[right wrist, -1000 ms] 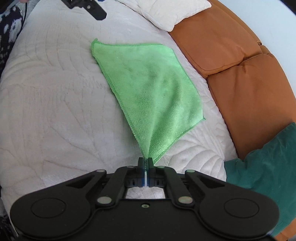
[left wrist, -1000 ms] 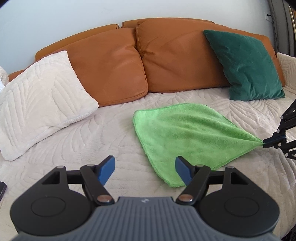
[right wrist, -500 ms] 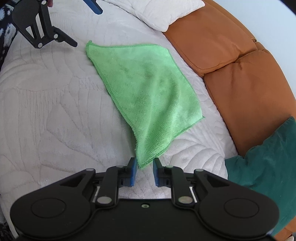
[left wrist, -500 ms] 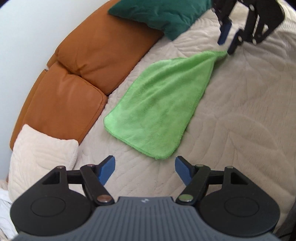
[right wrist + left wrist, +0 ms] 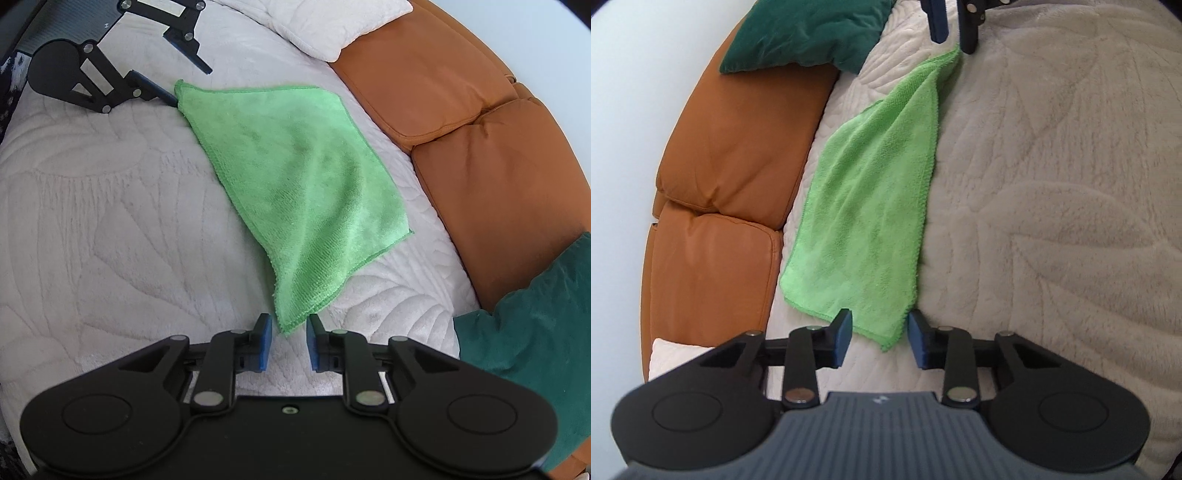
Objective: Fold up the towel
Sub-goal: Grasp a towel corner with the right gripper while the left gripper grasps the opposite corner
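Quilted cream sofa seat spread across most of both views, leaf-pattern stitching all over. Along its back edge, two rust-orange back cushions side by side, seam between them plain in the right wrist view. Dark green velvet pillow propped at one end of that row, touching the orange cushion; same pillow at the lower right edge of the right wrist view. White quilted pillow at the other end, partly cut off by the frame.

Bright green microfibre towel lying open in a single layer on the seat, near the orange cushions, slightly rumpled, stitched hem visible all round. One long edge running from gripper to gripper.

Left gripper low over the near corner of the towel, blue-padded fingers spread apart with the corner lying between them, not pinched. Seen from the other side, one finger tip just at the towel's far corner, contact hard to judge.

Right gripper likewise parted, blue pads on either side of the opposite corner, cloth tip resting loose in the gap. In the left wrist view, its two fingers pointing down just above that bunched corner, mostly cropped at the top.
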Available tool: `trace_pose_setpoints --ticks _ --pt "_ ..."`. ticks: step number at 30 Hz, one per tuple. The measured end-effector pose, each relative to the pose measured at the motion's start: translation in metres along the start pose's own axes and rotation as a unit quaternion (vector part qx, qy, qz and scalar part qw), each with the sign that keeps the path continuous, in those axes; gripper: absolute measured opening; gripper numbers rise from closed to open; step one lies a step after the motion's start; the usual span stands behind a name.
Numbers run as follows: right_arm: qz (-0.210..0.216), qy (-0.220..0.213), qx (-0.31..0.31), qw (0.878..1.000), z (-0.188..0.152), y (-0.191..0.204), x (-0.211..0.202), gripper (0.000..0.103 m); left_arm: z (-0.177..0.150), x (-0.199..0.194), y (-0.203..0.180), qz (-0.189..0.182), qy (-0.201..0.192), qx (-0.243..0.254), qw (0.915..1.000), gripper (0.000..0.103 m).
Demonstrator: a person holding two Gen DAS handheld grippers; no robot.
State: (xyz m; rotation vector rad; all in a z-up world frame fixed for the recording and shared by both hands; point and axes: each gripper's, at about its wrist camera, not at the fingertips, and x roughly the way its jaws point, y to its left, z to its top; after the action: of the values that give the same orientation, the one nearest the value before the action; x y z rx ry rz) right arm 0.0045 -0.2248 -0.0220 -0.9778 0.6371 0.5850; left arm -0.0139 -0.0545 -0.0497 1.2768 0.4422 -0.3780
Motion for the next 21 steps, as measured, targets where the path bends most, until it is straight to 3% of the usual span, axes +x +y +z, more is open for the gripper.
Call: trace_pose_setpoints --ticks 3,10,14,21 --pt "0.003 -0.001 -0.002 1.0 -0.001 0.002 0.002 0.016 0.0 0.004 -0.002 -0.007 0.005 0.0 1.0 0.003" --pt "0.01 -0.008 -0.019 1.0 0.0 0.003 0.007 0.014 -0.005 0.007 0.014 -0.002 0.015 -0.049 0.9987 0.003" --pt "0.018 -0.007 -0.02 1.0 0.004 0.004 0.012 0.002 -0.013 0.002 0.022 -0.01 0.02 -0.068 0.9974 0.003" --pt "0.044 -0.009 -0.027 0.999 0.008 0.008 -0.002 0.001 -0.019 -0.013 0.016 -0.021 0.018 -0.068 0.9973 0.003"
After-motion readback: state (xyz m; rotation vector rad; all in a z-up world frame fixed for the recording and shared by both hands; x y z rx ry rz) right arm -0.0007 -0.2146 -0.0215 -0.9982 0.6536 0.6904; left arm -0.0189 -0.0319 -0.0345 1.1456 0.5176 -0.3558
